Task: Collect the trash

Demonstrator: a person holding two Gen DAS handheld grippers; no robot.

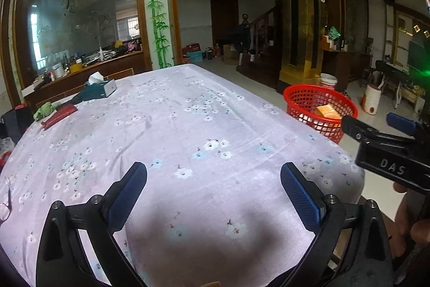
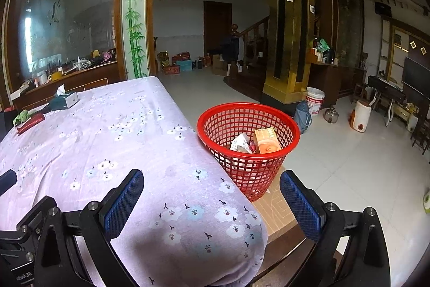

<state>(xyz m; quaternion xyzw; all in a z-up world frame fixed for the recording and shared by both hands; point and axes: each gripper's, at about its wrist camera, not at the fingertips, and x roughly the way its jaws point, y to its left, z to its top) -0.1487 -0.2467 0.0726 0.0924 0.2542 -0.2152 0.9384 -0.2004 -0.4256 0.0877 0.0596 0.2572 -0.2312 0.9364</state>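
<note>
Both views are aimed low across the table, close up; the red basket is shared, probably floor-side.

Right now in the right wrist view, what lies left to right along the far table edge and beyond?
Green cloth → red packet → tissue box → red basket → blue flask → white bucket → metal kettle.
</note>
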